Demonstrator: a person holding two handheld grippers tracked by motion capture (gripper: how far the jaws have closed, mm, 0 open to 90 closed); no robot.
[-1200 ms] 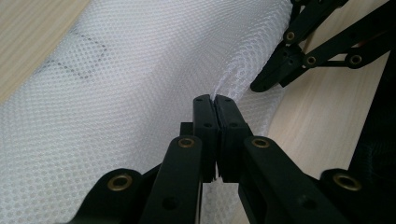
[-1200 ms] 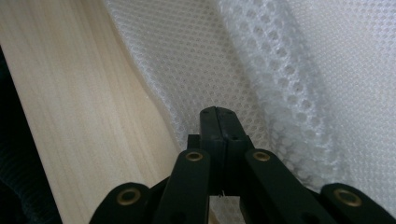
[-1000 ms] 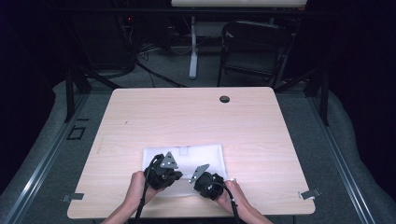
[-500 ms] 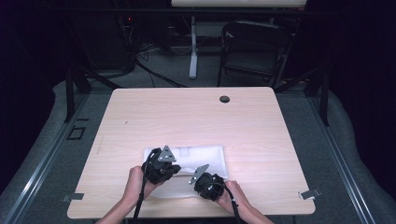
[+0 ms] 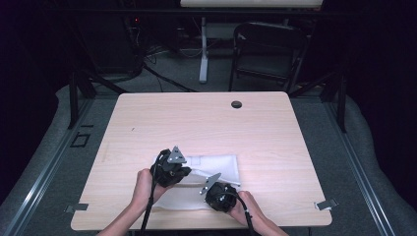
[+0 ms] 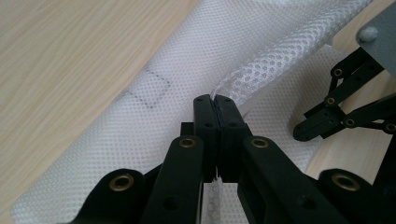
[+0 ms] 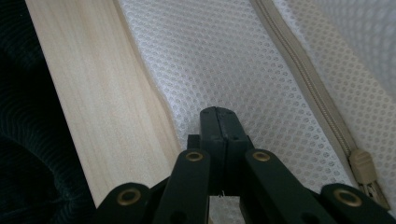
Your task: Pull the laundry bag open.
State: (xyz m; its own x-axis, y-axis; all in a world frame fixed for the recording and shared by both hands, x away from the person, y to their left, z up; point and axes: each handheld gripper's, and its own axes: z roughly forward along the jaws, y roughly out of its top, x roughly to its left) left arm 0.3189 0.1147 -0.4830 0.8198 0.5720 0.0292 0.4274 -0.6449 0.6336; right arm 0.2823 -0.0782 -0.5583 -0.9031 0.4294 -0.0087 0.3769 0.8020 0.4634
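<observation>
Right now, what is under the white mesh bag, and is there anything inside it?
The mesh bag lies on the wooden table. Its zipper looks closed. It seems flat, but the weave hides whether anything is inside.

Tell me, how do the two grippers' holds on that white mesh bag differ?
The left gripper pinches a raised fold of the bag, lifted off the table; the right gripper clamps the bag's flat edge, low by the table's near edge, close to the zipper. Both are shut on the mesh.

White mesh zippered laundry bag (image 5: pixel 216 169), lying flat near the table's front edge, one fold pinched and lifted, beige zipper (image 7: pixel 303 88) closed
</observation>
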